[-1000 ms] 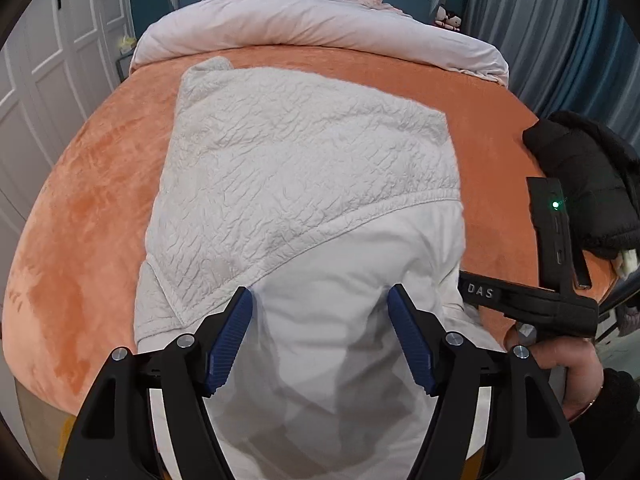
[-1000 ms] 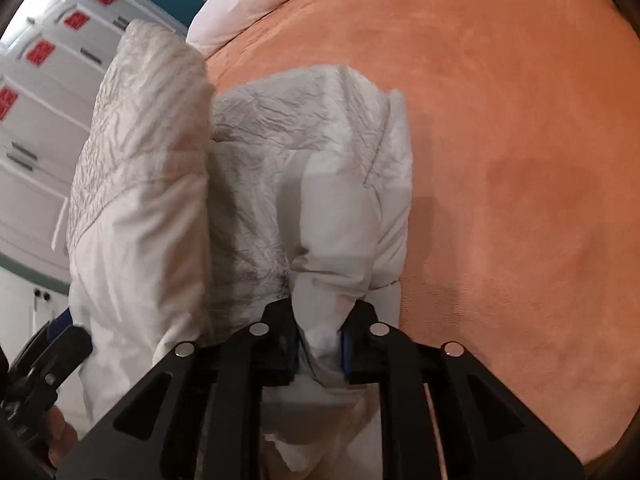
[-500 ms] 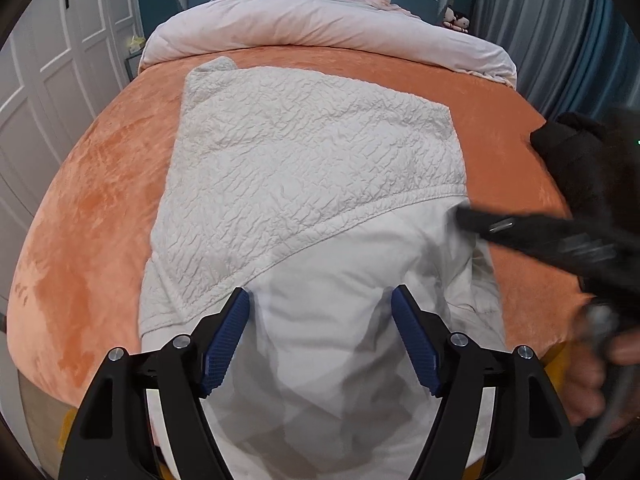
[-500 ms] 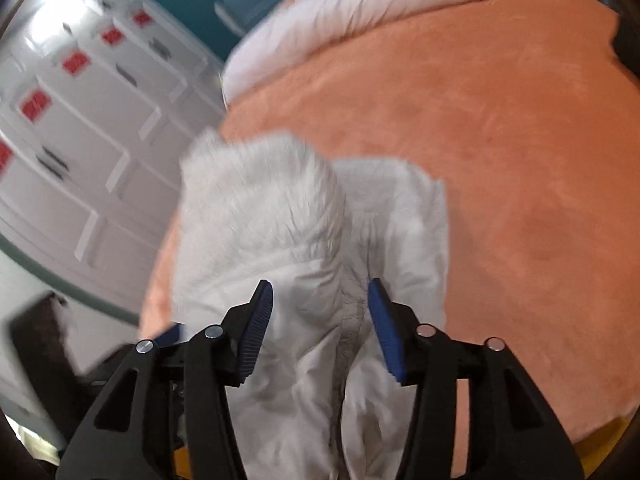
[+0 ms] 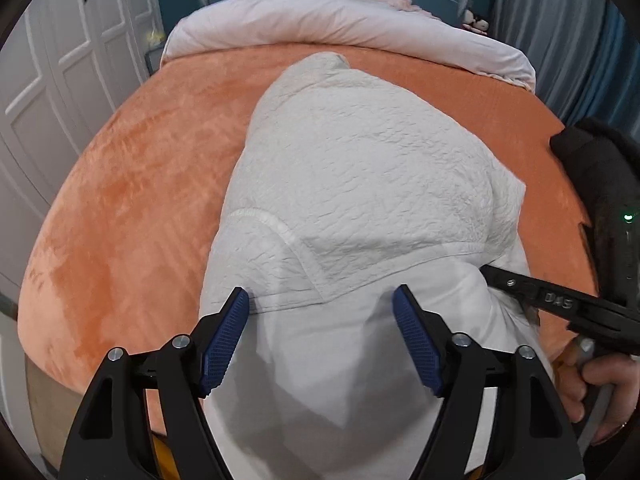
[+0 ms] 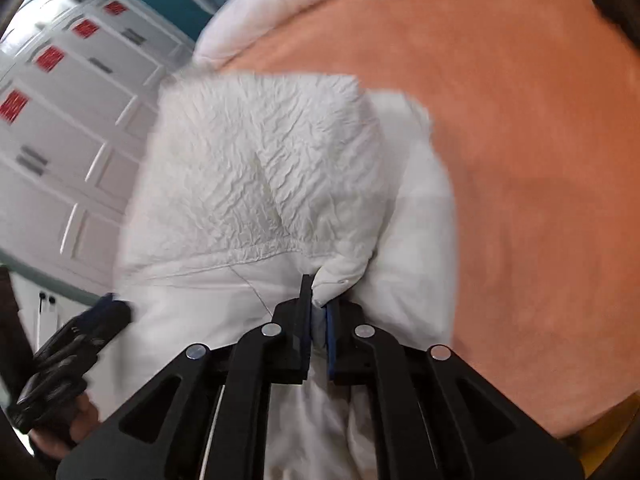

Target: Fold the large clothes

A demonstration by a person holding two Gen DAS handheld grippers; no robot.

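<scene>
A large white garment (image 5: 360, 184), with a crinkled quilted part and a smooth part near me, lies lengthwise on an orange bed (image 5: 132, 184). My left gripper (image 5: 320, 332) is open above the smooth near part, its blue pads wide apart and holding nothing. My right gripper (image 6: 318, 320) is shut on a fold of the garment (image 6: 264, 184) at its right side. It also shows at the right of the left wrist view (image 5: 560, 304), reaching into the garment's edge.
A pale pink duvet (image 5: 344, 28) lies across the head of the bed. A black jacket (image 5: 596, 168) sits at the bed's right edge. White wardrobe doors (image 5: 52, 80) stand to the left. The orange bedspread extends right of the garment (image 6: 540, 160).
My right gripper opened half a second ago, then shut again on a fold at the garment's right side. The garment has bunched narrower. My left gripper stayed open.
</scene>
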